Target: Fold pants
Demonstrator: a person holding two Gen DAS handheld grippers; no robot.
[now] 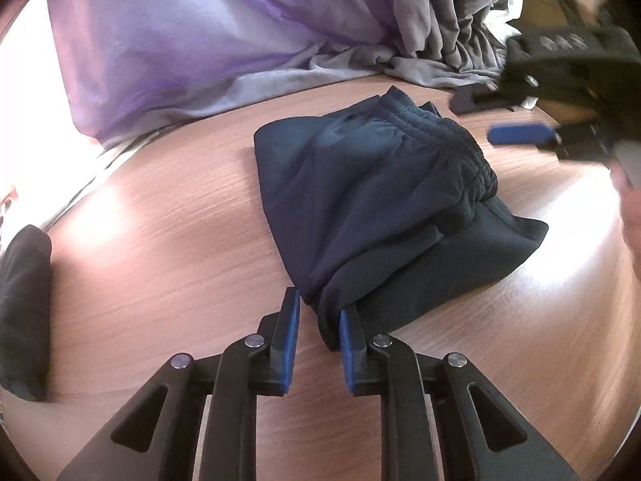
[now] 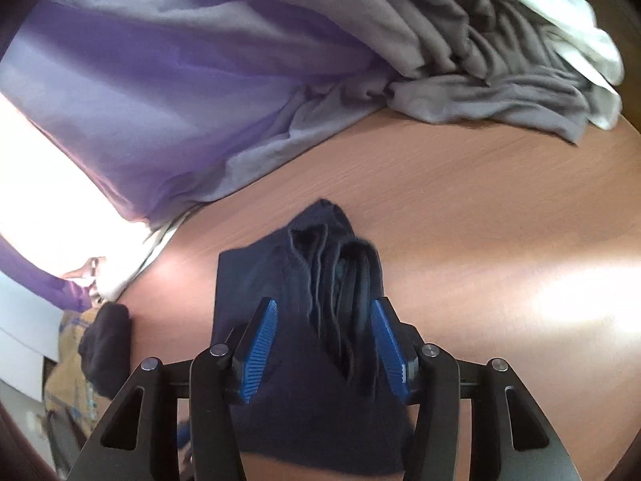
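Left wrist view first: the left gripper (image 1: 319,322) has its blue ribbed pads only a little apart, with a bunched corner of the folded dark navy pants (image 1: 380,208) sitting in the gap. The right-hand pad touches the cloth, the other one shows a sliver of wood beside it, so I honestly can't tell if it's really pinching or just resting there. The pants lie as a compact folded bundle in the middle of the light brown wood-grain worktop (image 1: 160,272), elastic waistband on top towards the far side. Off to the upper right, blurred, the right gripper (image 1: 521,134) comes in with one blue pad visible, near the waistband end. At the left edge lies a small black cloth item (image 1: 24,312).

Right wrist view: the right gripper (image 2: 324,344) has its jaws spread wide over the pants (image 2: 304,401), pads clear of the fabric on both sides, the stacked folds running up between them.

Further back there's a rumpled grey fabric pile (image 2: 460,60) on the far edge of the worktop, a purple curtain-like cloth (image 2: 160,80) to its left, and some white fabric (image 2: 569,32) in the right corner.
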